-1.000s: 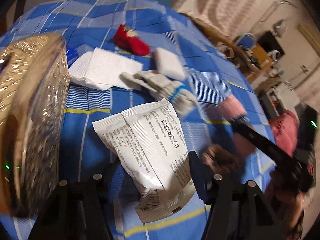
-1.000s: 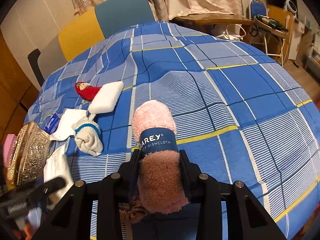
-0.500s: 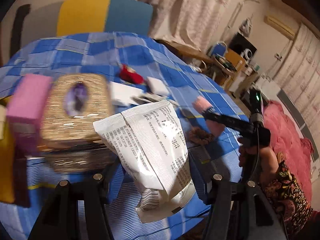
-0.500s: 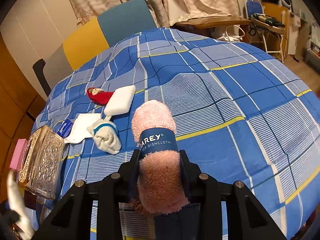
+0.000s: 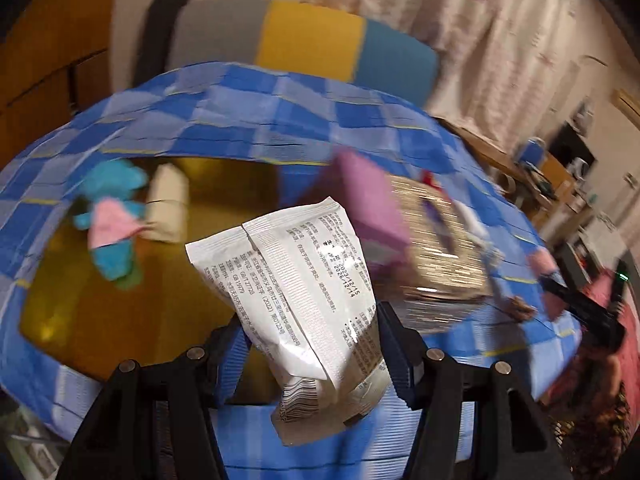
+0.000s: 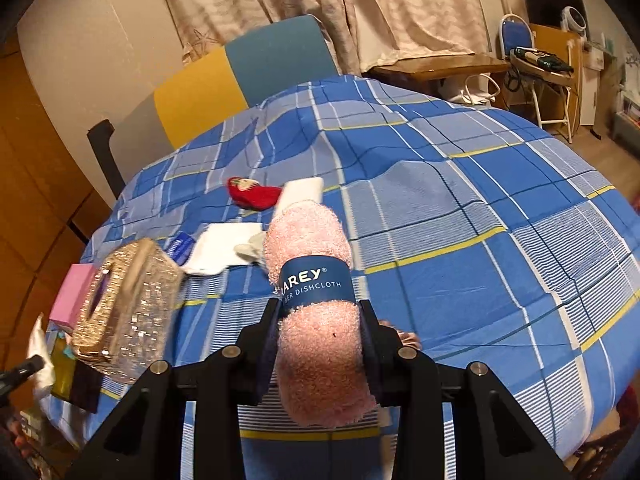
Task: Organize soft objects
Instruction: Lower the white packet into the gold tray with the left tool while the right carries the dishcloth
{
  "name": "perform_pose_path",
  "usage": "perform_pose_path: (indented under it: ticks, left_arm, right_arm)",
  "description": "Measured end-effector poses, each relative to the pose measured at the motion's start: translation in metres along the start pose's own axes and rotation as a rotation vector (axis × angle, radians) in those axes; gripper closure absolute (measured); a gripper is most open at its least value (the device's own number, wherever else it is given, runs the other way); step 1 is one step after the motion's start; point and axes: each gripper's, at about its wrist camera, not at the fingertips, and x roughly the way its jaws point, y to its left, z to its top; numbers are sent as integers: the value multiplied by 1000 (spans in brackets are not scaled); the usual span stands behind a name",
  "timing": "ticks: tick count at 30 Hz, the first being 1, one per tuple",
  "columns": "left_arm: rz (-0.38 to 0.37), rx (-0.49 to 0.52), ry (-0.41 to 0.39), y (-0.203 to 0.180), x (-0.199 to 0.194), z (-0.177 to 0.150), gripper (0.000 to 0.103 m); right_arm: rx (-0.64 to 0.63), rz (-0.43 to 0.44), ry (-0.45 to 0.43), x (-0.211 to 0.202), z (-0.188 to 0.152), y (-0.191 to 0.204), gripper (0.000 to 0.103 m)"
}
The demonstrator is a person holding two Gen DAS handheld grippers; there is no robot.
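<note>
Left wrist view: motion blur smears the yellow tray [image 5: 120, 312], its blue-and-pink cloths [image 5: 110, 224] and the glittery tissue box [image 5: 436, 256]; the white packet [image 5: 304, 300] hides the tray's right part. Right wrist view: the pink dishcloth roll [image 6: 316, 312] covers part of the white sponge [image 6: 302, 192] and most of the glove [image 6: 250, 246].

The right gripper [image 6: 320, 344] clamps a rolled pink dishcloth [image 6: 316, 312] with a navy band, held above the blue plaid cloth [image 6: 460, 208]. Ahead and left lie a white pad [image 6: 302, 190], a red toy [image 6: 252, 194] and a napkin [image 6: 216, 250]; a glittery box [image 6: 128, 308] sits farther left.
</note>
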Motion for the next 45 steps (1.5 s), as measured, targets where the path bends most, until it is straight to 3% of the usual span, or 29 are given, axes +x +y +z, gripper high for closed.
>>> perform_pose_path:
  ticks: [8,19,24,27,31,38,45]
  left_arm:
    - [144,-161,43,107,16,5,42]
    - [291,-283,126,193,52,11,41]
    - [324,-301,125,201,60,16,37]
    - [329,-313,88,202,51,17,31]
    - [322,-336,4,201,25,12,31]
    - [278,-386,-166,191,-24,-21,31]
    - [267,-374,-191,172,-37,-59,31]
  right_arm:
    - [6,63,-37,-24,3,44,65]
    - [-73,192,-78,-55,2,130,65]
    - [-129,256,-83,-63,0,176,65]
    - [-166,300,-70,-63,-5,204,65]
    - [-214,353,-40,-57,-12,238,65]
    - [-262,445,79,-19,-32,309,65]
    - [-345,466,212,40,-60,388,65]
